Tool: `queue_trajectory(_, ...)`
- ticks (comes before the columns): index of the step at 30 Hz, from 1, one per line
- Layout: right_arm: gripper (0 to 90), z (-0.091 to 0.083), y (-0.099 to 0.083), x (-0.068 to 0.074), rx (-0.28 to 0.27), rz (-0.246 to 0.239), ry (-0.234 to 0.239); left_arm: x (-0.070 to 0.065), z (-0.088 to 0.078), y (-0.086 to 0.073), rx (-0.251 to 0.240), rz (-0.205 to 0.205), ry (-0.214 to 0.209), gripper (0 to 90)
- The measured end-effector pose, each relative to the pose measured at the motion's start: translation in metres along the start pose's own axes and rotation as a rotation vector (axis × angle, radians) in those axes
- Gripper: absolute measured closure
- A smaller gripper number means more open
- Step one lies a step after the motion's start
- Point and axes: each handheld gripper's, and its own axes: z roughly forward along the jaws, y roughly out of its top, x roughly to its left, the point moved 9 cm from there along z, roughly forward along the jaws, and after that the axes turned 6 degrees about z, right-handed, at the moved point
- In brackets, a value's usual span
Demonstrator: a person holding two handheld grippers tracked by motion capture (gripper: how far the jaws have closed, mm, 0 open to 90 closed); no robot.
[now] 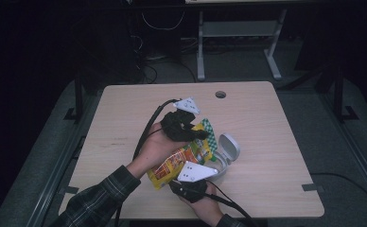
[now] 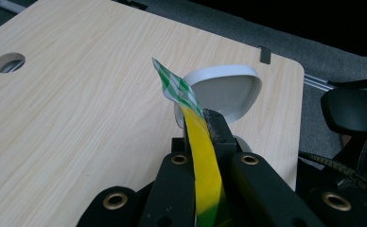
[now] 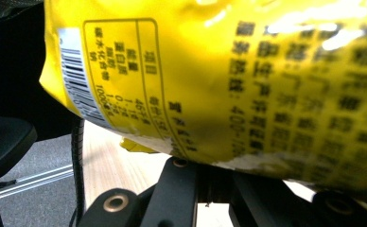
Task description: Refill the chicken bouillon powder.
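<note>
Two tools meet at a yellow snack bag (image 1: 181, 158) near the centre of the high view. Your left tool (image 1: 194, 134) is clenched on the bag's green-checked top edge (image 2: 174, 85). Your right tool (image 1: 194, 182) sits at the bag's lower end, its grip hidden by the printed foil (image 3: 248, 80), so I cannot tell its state. Just right of the bag, an open white case (image 1: 227, 150) rests on the pale wooden worktop (image 1: 276, 142).
</note>
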Motion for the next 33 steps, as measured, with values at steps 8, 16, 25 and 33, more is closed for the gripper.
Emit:
queue_trajectory(8, 89.9, -0.001, 0.001, 0.004, -0.017, 0.004, 0.026, -0.002, 0.001, 0.0, 0.022, -0.012, 0.004, 89.8)
queue_trajectory(16, 89.9, -0.001, 0.0, 0.004, -0.022, 0.027, 0.046, -0.007, 0.005, 0.002, 0.031, -0.009, -0.002, 89.9)
queue_trajectory(25, 89.9, -0.002, 0.001, 0.011, -0.038, 0.017, 0.072, -0.007, 0.006, 0.004, 0.063, -0.015, 0.007, 89.8)
queue_trajectory(33, 90.0, -0.004, 0.005, 0.011, -0.059, 0.024, 0.076, -0.007, 0.009, 0.007, 0.08, -0.014, 0.016, 89.7)
